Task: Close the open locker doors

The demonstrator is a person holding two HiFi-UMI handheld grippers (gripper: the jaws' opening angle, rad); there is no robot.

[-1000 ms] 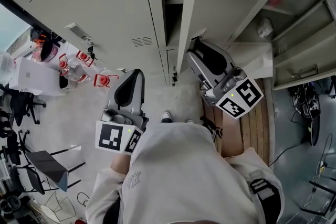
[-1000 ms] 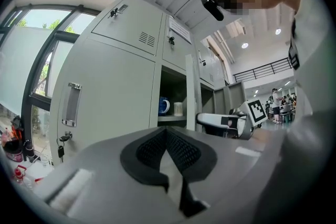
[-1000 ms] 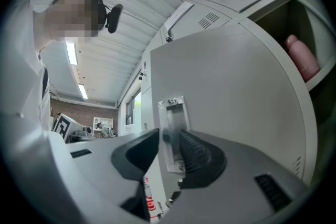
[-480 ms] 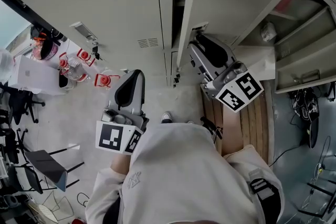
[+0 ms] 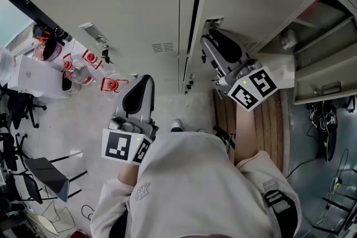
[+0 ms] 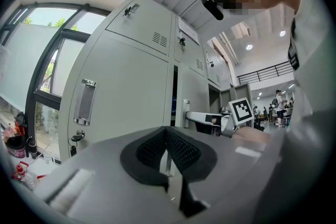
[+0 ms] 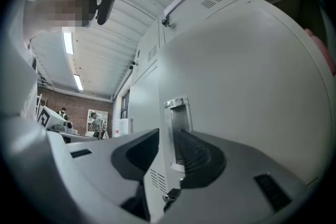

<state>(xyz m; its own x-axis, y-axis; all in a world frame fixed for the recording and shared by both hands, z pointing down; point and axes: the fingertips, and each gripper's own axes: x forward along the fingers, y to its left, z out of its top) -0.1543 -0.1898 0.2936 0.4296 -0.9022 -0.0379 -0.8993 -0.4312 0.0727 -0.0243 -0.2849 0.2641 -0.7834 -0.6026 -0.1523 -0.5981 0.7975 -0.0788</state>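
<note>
The right gripper [image 7: 167,136], jaws spread, is straddling the handle [image 7: 178,115] of the nearly shut locker door [image 5: 251,3], the left gripper [image 6: 167,131] is hanging clenched and empty before the closed lockers [image 5: 111,3], and only its view is showing a blue object [image 6: 173,105] inside the door's dark gap [image 6: 174,78].

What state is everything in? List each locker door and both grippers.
Left locker door: shut.
Middle locker door: ajar, dark gap at its edge.
Far-right locker door: wide open.
Left gripper: jaws together, empty.
Right gripper: jaws apart, by the middle door's handle.
</note>
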